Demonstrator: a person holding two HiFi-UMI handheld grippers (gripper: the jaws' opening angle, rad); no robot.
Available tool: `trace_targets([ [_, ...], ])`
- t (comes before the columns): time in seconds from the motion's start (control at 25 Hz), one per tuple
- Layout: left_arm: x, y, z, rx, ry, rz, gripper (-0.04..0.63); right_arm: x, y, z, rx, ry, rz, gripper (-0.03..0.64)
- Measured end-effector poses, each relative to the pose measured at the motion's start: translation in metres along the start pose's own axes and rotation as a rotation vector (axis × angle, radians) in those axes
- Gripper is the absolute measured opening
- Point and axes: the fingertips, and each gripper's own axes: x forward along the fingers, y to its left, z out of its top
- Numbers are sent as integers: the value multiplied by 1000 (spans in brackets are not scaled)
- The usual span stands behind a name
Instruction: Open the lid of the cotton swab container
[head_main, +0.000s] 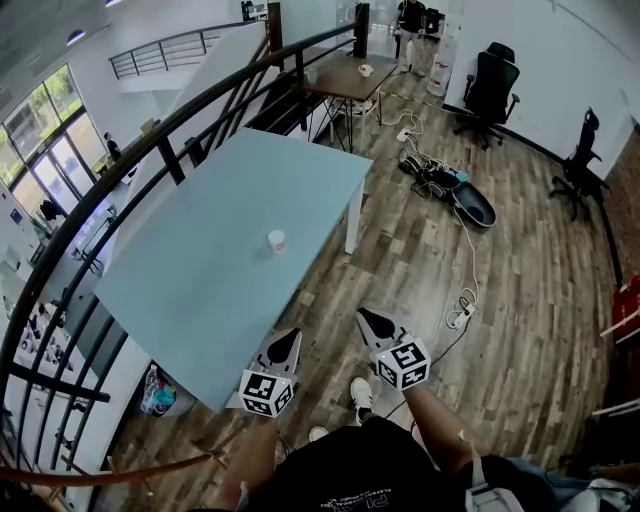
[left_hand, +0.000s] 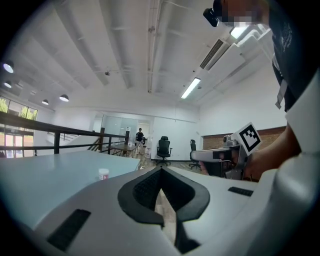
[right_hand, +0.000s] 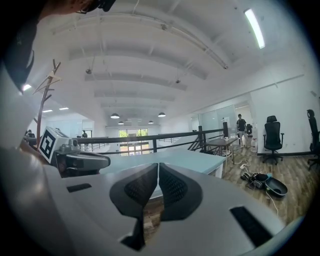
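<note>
A small white cotton swab container (head_main: 276, 240) with its lid on stands alone near the middle of the pale blue table (head_main: 200, 290). It shows small and far off in the left gripper view as the container (left_hand: 103, 174). My left gripper (head_main: 290, 343) is shut and empty, held at the table's near edge. My right gripper (head_main: 368, 320) is shut and empty too, held over the wooden floor to the right of the table. Both are well short of the container. In the right gripper view the right gripper (right_hand: 158, 167) points past the table's near corner.
A black curved railing (head_main: 150, 150) runs along the table's left and far sides. A brown desk (head_main: 345, 75) stands beyond it. Office chairs (head_main: 490, 90), a cable bundle with a dark tray (head_main: 470, 205) and a power strip (head_main: 460, 315) lie on the wooden floor to the right.
</note>
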Motion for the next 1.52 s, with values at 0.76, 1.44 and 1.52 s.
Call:
trace_targets([
  [0.76,99,48,12,-6,10,170,8,103,-68,8,23,2,217,20],
  [1.44,114,71,8,-24,24,355,8,142,-85,15,34,-16,342,21],
  [1.52,117,73,8,-24,27,363,8,146,-85,15,28,-14,358,21],
])
